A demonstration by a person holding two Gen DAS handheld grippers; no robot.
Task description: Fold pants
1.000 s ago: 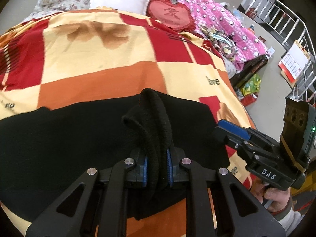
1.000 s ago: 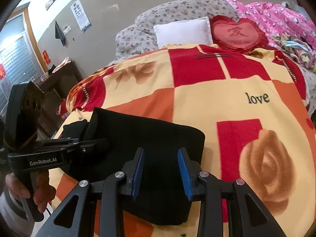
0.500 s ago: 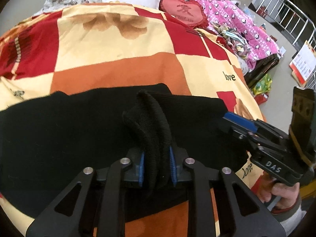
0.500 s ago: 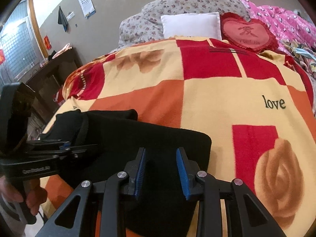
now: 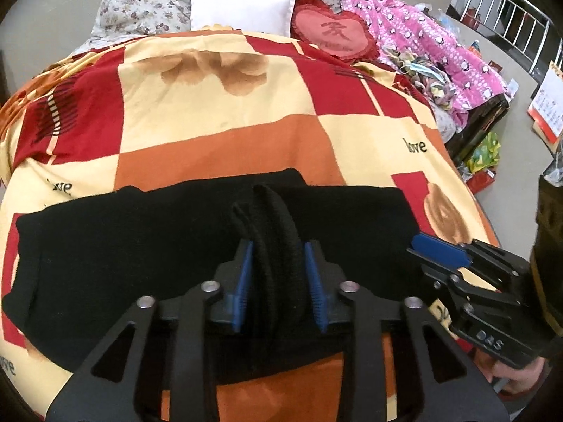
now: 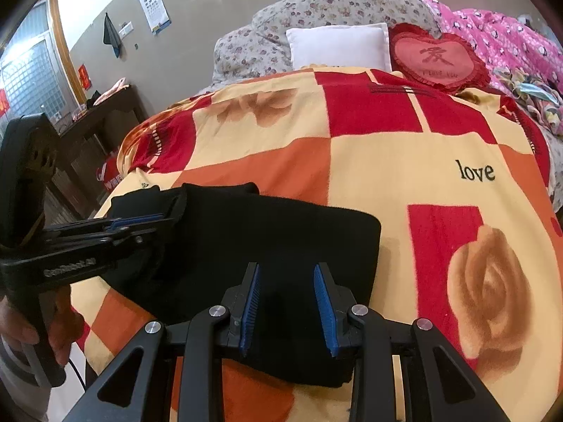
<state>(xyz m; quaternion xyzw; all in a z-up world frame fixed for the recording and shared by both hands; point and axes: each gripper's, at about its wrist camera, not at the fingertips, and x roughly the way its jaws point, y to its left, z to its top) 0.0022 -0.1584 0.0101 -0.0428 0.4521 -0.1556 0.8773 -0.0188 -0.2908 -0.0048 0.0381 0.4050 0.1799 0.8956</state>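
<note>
Black pants (image 5: 140, 246) lie folded across a red, orange and cream checked blanket (image 5: 228, 105) on a bed. My left gripper (image 5: 278, 270) points down at them. Its jaws are opening, and a raised ridge of the black fabric (image 5: 274, 218) still stands loosely between the blue pads. In the right wrist view the left gripper (image 6: 140, 223) sits at the left end of the pants (image 6: 281, 239), held by a hand. My right gripper (image 6: 288, 302) is open just above the near right part of the pants, with nothing pinched; it also shows at the right as the right gripper (image 5: 432, 258).
A white pillow (image 5: 242, 7), a red heart cushion (image 5: 334, 33) and a pink quilt (image 5: 422, 42) lie at the head and far side of the bed. A metal railing (image 5: 510, 35) stands beyond on the right. A dark wooden table (image 6: 105, 119) stands left of the bed.
The left jaws have spread apart, loosening their pinch on the fabric ridge. The left view has tipped up a little. The right gripper has shifted slightly over the pants.
</note>
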